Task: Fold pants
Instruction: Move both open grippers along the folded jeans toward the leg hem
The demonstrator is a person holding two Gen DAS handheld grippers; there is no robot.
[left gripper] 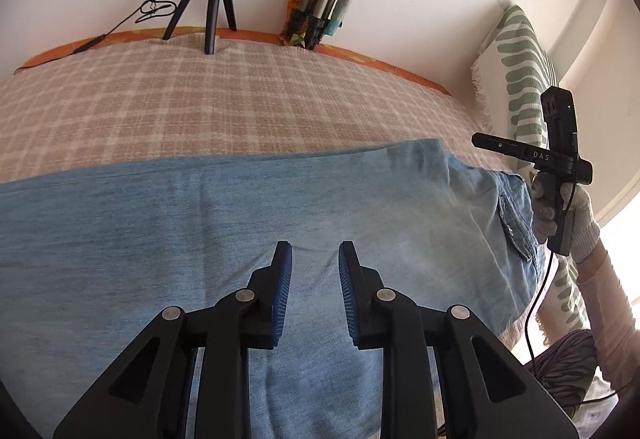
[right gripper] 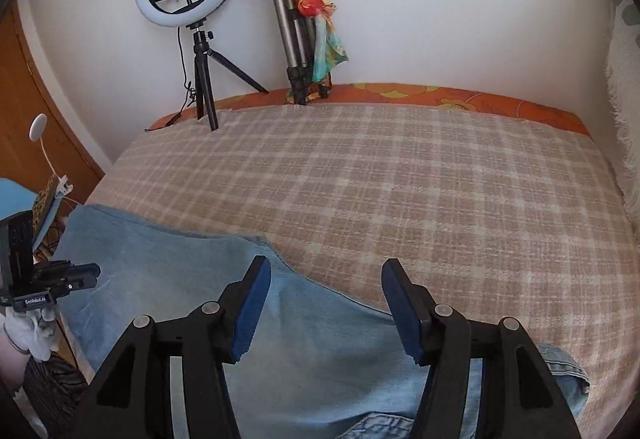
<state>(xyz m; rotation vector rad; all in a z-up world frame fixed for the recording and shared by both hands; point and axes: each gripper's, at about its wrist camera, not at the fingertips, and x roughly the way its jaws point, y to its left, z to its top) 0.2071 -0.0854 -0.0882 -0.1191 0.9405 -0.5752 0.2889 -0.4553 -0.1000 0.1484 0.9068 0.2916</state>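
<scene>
Light blue denim pants (left gripper: 240, 223) lie flat across the checked bedspread (left gripper: 200, 99), legs stacked, waist and back pocket at the right end. My left gripper (left gripper: 315, 259) is open and empty, hovering over the middle of the legs. My right gripper (right gripper: 326, 279) is open and empty above the waist end of the pants (right gripper: 312, 351). The right gripper's body, held in a gloved hand, shows in the left wrist view (left gripper: 560, 159) past the waistband. The left gripper's body shows at the left edge of the right wrist view (right gripper: 40, 283).
A ring light on a black tripod (right gripper: 200, 79) and a folded silver tripod with a colourful scarf (right gripper: 300, 39) stand against the back wall. A green-patterned pillow (left gripper: 520, 79) leans at the right. A wooden cabinet (right gripper: 32, 119) stands at the left.
</scene>
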